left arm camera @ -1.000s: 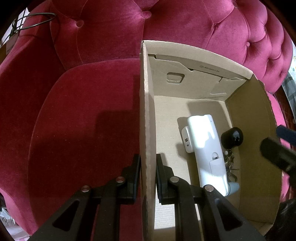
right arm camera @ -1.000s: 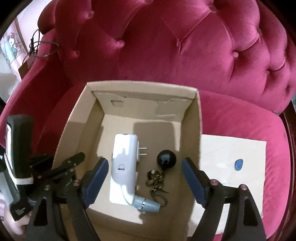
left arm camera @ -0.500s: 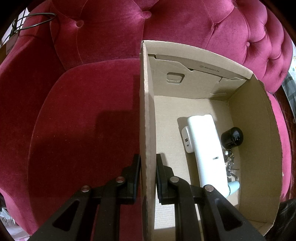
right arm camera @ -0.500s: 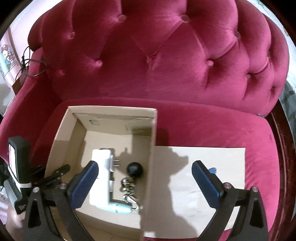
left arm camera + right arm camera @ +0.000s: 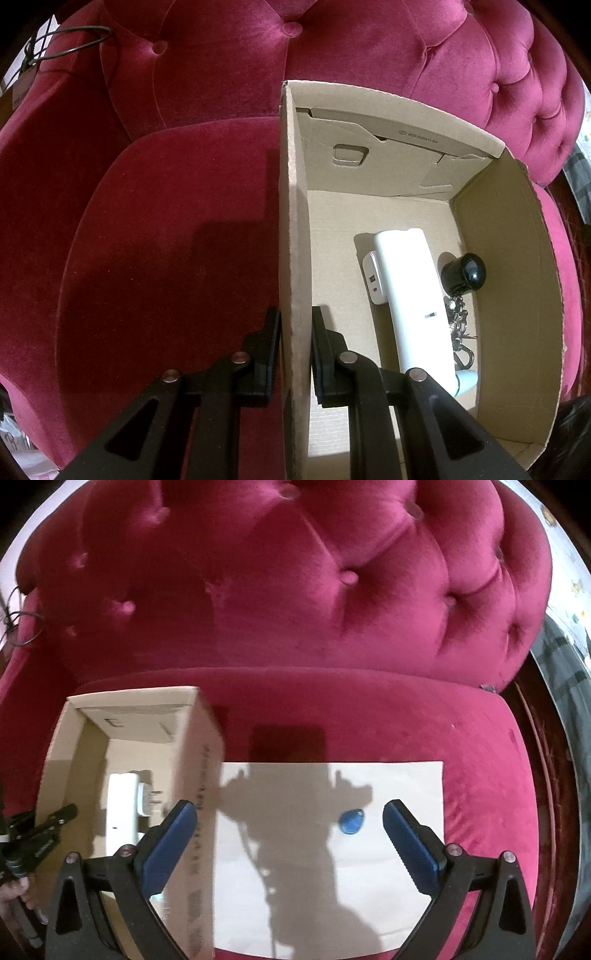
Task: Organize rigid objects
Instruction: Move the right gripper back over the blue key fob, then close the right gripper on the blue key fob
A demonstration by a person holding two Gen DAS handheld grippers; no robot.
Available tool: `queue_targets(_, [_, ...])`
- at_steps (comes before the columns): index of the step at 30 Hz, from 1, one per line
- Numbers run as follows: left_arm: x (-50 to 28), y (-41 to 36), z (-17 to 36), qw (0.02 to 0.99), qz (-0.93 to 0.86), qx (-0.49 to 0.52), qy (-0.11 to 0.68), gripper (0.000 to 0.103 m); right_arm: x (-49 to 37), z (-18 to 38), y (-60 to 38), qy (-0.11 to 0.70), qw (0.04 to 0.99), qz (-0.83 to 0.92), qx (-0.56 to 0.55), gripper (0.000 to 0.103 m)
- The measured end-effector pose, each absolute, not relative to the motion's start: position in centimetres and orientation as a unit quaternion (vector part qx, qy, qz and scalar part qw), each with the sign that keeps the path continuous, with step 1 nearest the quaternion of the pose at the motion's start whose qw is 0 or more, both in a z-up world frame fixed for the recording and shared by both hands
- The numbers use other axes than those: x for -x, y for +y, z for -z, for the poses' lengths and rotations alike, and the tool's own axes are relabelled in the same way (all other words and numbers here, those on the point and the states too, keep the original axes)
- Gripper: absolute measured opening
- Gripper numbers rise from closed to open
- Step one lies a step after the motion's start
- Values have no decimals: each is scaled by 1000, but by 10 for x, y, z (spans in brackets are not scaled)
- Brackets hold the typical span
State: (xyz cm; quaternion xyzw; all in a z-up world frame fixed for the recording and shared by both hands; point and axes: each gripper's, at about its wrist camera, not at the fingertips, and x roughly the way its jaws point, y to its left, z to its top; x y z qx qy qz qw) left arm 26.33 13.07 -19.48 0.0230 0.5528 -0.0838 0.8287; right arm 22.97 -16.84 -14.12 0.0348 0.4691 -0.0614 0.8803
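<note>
Sofa (image 5: pixel 332 609): right tool (image 5: pixel 290 834) (gaping, empty) shifted from box (image 5: pixel 295 221) to blue tag (image 5: pixel 351 821).

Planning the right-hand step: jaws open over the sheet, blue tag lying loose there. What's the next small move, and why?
Probably lower the right gripper over the blue tag and close on it. Its fingers stand wide with nothing between them, and the tag is the only item outside the cardboard box, alone on the white sheet. The left gripper is clamped on the box wall, steadying it.

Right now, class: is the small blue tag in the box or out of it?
Out. The blue tag lies on the white sheet beside the box, on the sofa seat.
</note>
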Motion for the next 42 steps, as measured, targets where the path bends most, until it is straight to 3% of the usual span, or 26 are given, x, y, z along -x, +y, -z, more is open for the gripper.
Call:
queue_targets(31, [-264, 123, 196, 829, 83, -33, 553, 16, -256, 249, -247, 517, 848, 86, -79, 102])
queue_targets(42, [-264, 122, 199, 828, 83, -33, 553, 16, -256, 270, -255, 525, 844, 83, -69, 97])
